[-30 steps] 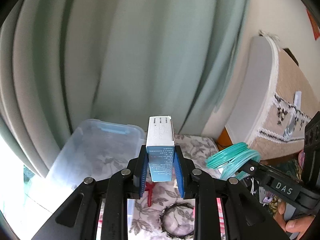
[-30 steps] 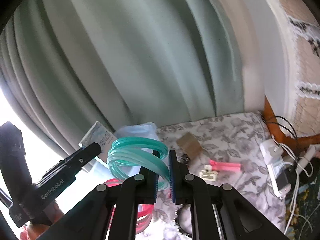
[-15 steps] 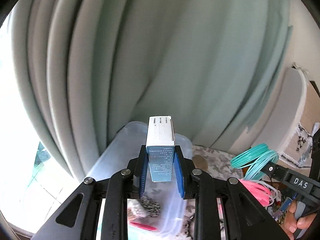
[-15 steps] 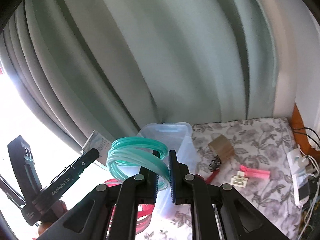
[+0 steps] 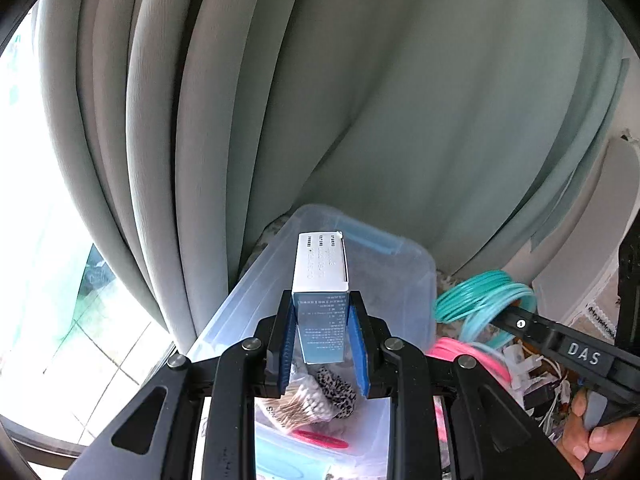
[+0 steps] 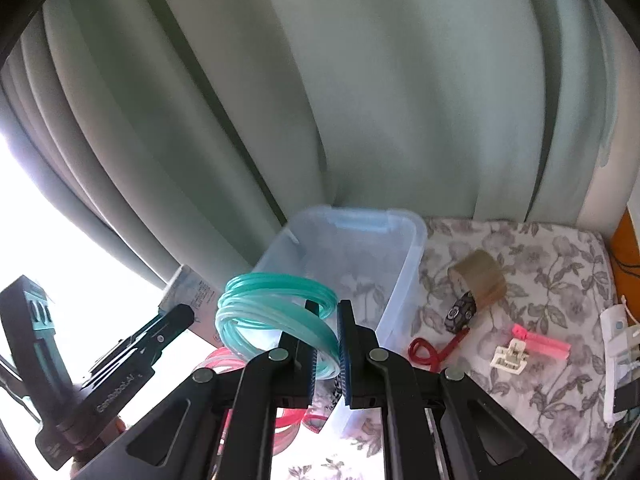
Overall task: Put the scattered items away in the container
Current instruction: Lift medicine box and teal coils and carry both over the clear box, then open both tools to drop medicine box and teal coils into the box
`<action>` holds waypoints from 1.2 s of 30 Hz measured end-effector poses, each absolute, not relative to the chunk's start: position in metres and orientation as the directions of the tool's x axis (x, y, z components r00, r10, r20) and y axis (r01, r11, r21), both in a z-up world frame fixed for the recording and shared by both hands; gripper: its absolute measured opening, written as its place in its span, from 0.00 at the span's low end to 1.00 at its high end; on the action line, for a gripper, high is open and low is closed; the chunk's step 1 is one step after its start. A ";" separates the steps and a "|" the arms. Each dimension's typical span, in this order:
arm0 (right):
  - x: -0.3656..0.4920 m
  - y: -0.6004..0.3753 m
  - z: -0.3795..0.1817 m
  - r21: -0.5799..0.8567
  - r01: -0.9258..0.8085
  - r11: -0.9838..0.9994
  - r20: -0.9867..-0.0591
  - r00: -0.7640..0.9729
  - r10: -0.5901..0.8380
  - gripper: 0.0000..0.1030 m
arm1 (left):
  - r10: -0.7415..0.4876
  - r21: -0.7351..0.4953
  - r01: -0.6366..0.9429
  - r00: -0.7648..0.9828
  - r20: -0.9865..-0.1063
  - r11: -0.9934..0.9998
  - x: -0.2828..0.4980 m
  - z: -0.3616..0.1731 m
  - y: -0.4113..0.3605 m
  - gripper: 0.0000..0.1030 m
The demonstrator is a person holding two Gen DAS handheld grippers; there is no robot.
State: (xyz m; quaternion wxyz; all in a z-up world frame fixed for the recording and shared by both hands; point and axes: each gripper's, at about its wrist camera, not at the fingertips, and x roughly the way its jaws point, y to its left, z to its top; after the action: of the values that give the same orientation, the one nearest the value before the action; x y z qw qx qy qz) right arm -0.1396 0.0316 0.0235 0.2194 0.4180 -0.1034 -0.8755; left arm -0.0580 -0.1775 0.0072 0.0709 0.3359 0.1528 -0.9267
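My left gripper point(image 5: 322, 312) is shut on a small blue-and-white carton point(image 5: 322, 300) and holds it upright above the clear plastic container point(image 5: 416, 300). The container holds a bag of cotton swabs point(image 5: 296, 402), a leopard-print scrunchie point(image 5: 338, 390) and a pink item point(image 5: 320, 438). My right gripper point(image 6: 325, 320) is shut on a coil of teal tubing point(image 6: 272, 312), left of the container point(image 6: 404, 280); a pink coil point(image 6: 224, 362) hangs below it. The teal coil also shows in the left wrist view point(image 5: 480, 300).
On the floral cloth point(image 6: 540, 288) right of the container lie a roll of brown tape point(image 6: 478, 278), a small patterned item point(image 6: 460, 312), a red cord point(image 6: 434, 350), a pink clip point(image 6: 540, 342) and a white plug point(image 6: 510, 356). Green curtains point(image 6: 360, 100) hang behind. A power strip point(image 6: 618, 360) lies at far right.
The left gripper has carried the carton further left, over the container, whose contents now show. The right gripper with the teal coil has also swung left; the table items sit further right.
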 end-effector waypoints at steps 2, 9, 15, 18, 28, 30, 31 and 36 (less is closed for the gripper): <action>-0.143 0.025 0.016 0.356 0.292 -0.887 -0.710 -0.532 -0.461 0.10 | -0.026 -0.234 0.238 -0.752 -0.659 -0.943 -0.061 0.001 -0.180 0.25; -0.151 0.006 -0.002 0.326 0.309 -0.894 -0.757 -0.480 -0.442 0.10 | -0.014 -0.231 0.242 -0.719 -0.695 -0.942 -0.069 -0.017 -0.183 0.25; -0.159 -0.003 -0.012 0.307 0.324 -0.895 -0.782 -0.450 -0.432 0.11 | -0.015 -0.230 0.251 -0.706 -0.708 -0.940 -0.078 -0.025 -0.185 0.26; -0.162 -0.005 -0.014 0.299 0.325 -0.897 -0.791 -0.442 -0.424 0.14 | -0.017 -0.233 0.258 -0.704 -0.710 -0.938 -0.080 -0.025 -0.188 0.26; -0.164 -0.010 -0.021 0.270 0.339 -0.901 -0.809 -0.427 -0.404 0.22 | -0.005 -0.235 0.251 -0.693 -0.721 -0.939 -0.075 -0.024 -0.187 0.28; -0.165 -0.009 -0.020 0.264 0.336 -0.904 -0.810 -0.432 -0.397 0.28 | 0.002 -0.243 0.252 -0.691 -0.723 -0.937 -0.075 -0.024 -0.188 0.40; -0.164 -0.009 -0.019 0.261 0.337 -0.905 -0.810 -0.433 -0.395 0.31 | 0.001 -0.244 0.254 -0.691 -0.723 -0.936 -0.074 -0.024 -0.188 0.41; -0.162 -0.011 -0.015 0.260 0.360 -0.896 -0.802 -0.436 -0.408 0.37 | -0.005 -0.238 0.259 -0.687 -0.726 -0.936 -0.075 -0.023 -0.188 0.42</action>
State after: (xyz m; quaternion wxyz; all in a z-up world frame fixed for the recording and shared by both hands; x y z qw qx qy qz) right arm -0.1621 -0.0107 -0.0149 0.2268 0.4803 -0.0248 -0.8469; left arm -0.0752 -0.1877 -0.0233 0.0729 0.3887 0.1630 -0.9039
